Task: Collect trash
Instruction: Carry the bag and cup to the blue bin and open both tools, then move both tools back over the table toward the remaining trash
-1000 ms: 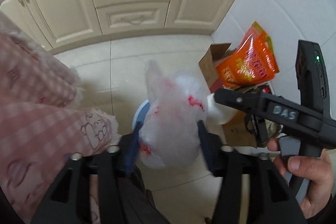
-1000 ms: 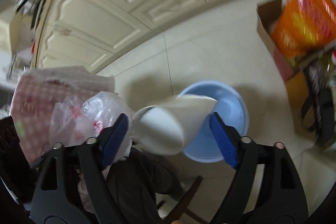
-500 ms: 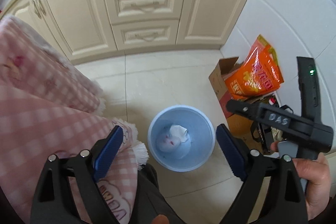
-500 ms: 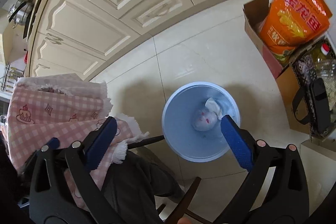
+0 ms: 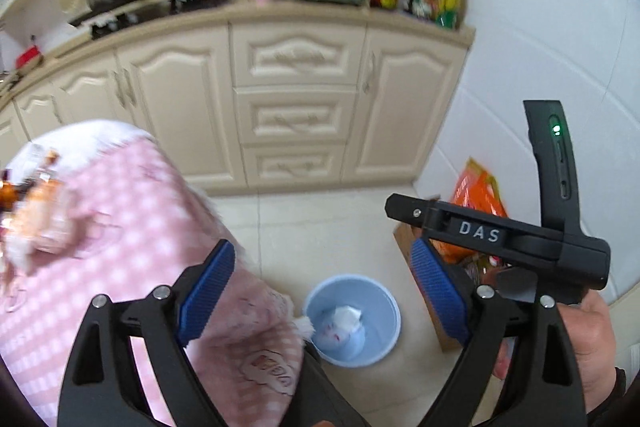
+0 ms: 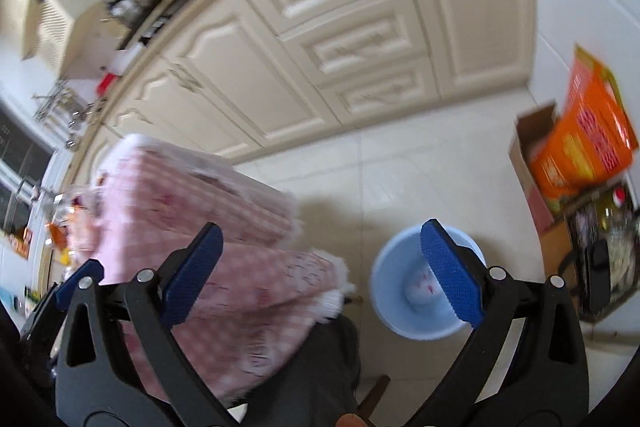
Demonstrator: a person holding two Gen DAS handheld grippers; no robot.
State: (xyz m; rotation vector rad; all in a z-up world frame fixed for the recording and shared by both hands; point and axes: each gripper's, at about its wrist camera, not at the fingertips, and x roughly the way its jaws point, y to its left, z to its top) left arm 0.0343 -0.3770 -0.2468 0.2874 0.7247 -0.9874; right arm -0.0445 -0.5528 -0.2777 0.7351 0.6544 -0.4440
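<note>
Blue bin (image 5: 352,321) now holds the dropped trash (image 5: 340,323); both grippers' jaws gape wide, empty, having just opened.

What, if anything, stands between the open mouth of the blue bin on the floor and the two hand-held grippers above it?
Nothing visible does. The blue bin stands open on the tiles, trash already inside, clear of both the left hand-held gripper and the right hand-held gripper. The pink checked cloth hangs beside it, not over it.
</note>
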